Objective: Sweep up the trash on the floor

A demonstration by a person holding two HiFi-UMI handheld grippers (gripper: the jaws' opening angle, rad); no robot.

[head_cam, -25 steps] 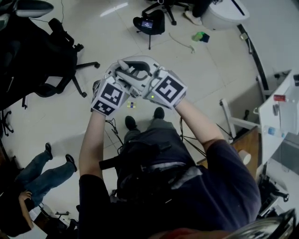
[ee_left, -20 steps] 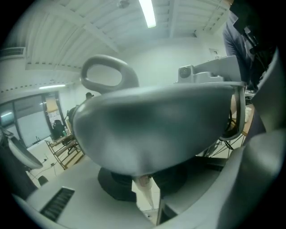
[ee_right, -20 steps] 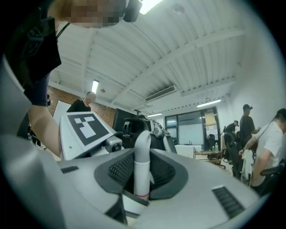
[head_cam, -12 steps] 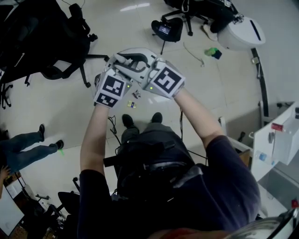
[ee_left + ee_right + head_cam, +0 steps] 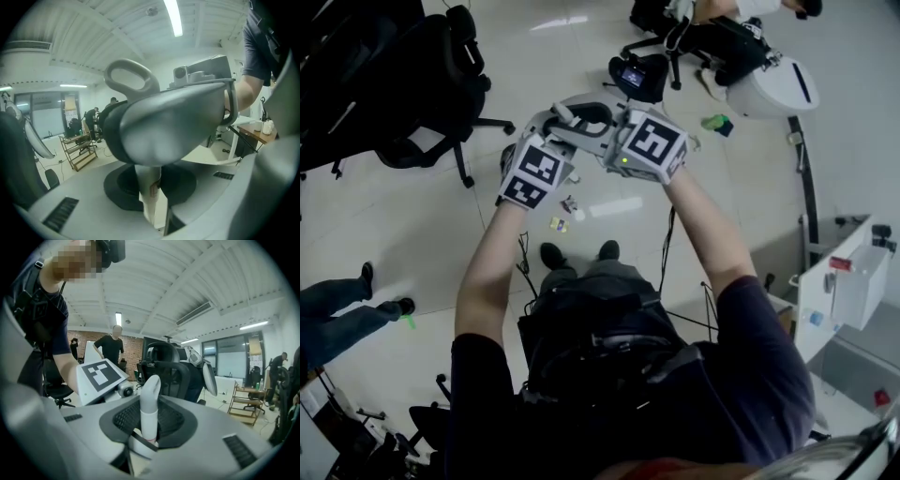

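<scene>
Head view: pale floor point(image 5: 412, 234) with black chairs point(image 5: 422, 84) at upper left. Both grippers are raised close together in front of the person. The left gripper point(image 5: 157, 213) has its jaws narrowly apart and clamped on a thin white stick point(image 5: 149, 180). The right gripper point(image 5: 143, 446) has its jaws wider and grips a round-tipped white handle point(image 5: 150, 399). The trash point(image 5: 558, 224), small scraps, lies on the floor just ahead of the person's shoes point(image 5: 551, 255).
</scene>
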